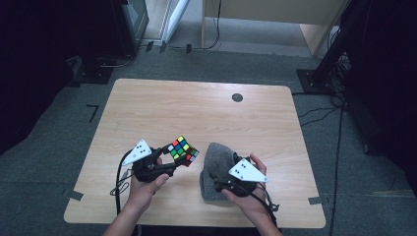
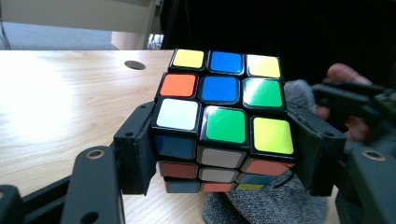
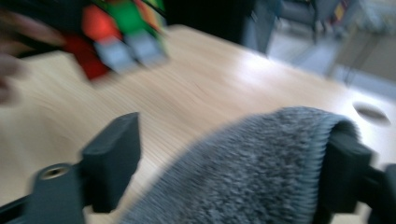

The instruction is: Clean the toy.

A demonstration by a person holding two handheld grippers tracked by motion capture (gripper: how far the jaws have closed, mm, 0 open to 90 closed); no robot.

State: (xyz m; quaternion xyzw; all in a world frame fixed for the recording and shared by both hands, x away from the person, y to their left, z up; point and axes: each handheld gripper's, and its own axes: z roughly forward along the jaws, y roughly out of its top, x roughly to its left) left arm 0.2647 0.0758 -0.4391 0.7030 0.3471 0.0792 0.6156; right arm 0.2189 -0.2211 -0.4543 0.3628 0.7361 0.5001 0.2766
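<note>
The Rubik's cube [image 2: 224, 121] sits clamped between the left gripper's [image 2: 224, 154] jaws, lifted above the near-left part of the wooden table [image 1: 206, 113]; it looks light, rigid and glossy, so flat pads squarely on opposite faces, as here, seem the safest hold. The right gripper [image 3: 229, 163], at near right, has its jaws wide apart around the soft, limp grey fleece pouch [image 3: 261, 172], one jaw seemingly inside its rim. Both forearms enter from the near edge, hands angled inward towards each other.

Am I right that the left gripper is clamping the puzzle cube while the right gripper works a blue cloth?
Not quite: the cloth is grey, not blue, as the right gripper view shows. The left gripper does clamp the puzzle cube, and the right gripper is at the cloth.
</note>
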